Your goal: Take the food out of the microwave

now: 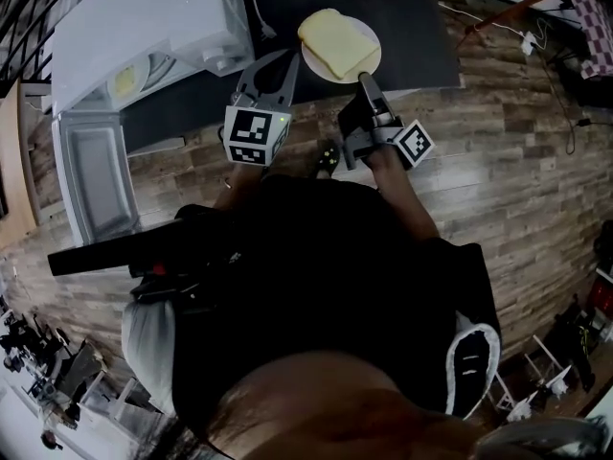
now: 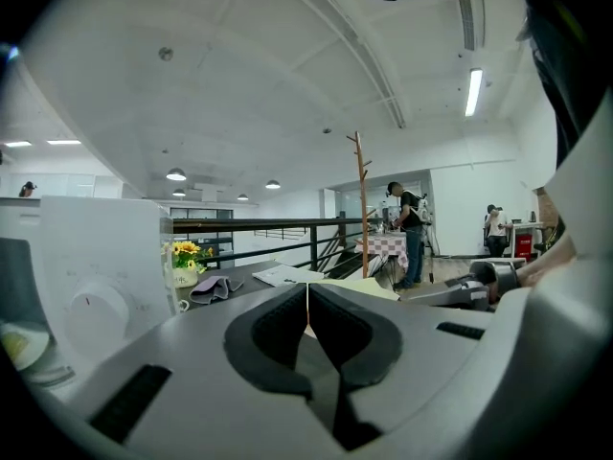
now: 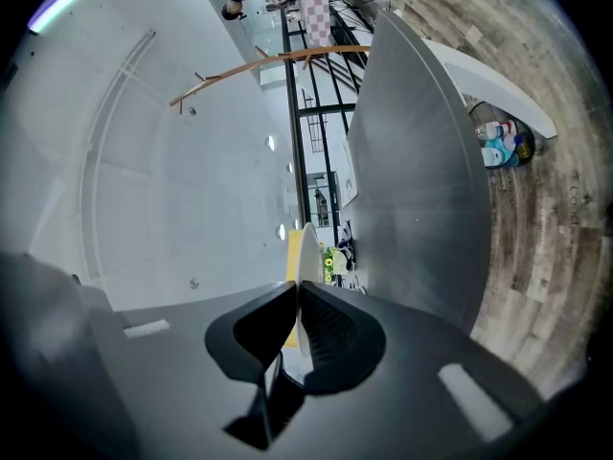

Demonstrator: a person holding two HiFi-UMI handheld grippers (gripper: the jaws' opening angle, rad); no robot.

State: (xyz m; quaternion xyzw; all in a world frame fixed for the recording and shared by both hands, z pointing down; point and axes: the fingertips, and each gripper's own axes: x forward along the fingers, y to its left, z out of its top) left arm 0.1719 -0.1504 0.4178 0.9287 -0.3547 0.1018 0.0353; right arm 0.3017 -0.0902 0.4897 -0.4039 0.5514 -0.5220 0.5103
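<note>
A white plate (image 1: 362, 57) with a pale yellow slab of food (image 1: 335, 38) hangs over the dark tabletop (image 1: 421, 36), to the right of the white microwave (image 1: 144, 17). My right gripper (image 1: 366, 77) is shut on the plate's near rim. In the right gripper view the plate's edge (image 3: 308, 257) stands upright between the pads, with the food (image 3: 291, 257) on its left. My left gripper (image 1: 276, 70) is shut and empty, just left of the plate. From the left gripper view the microwave (image 2: 86, 286) stands at the left.
The microwave door (image 1: 96, 171) hangs open toward me at the left, and a round dish (image 1: 129, 80) shows in the opening. A small vase of yellow flowers (image 2: 185, 262) and a cloth (image 2: 213, 288) sit on the table. People stand far off by a checked table (image 2: 388, 244).
</note>
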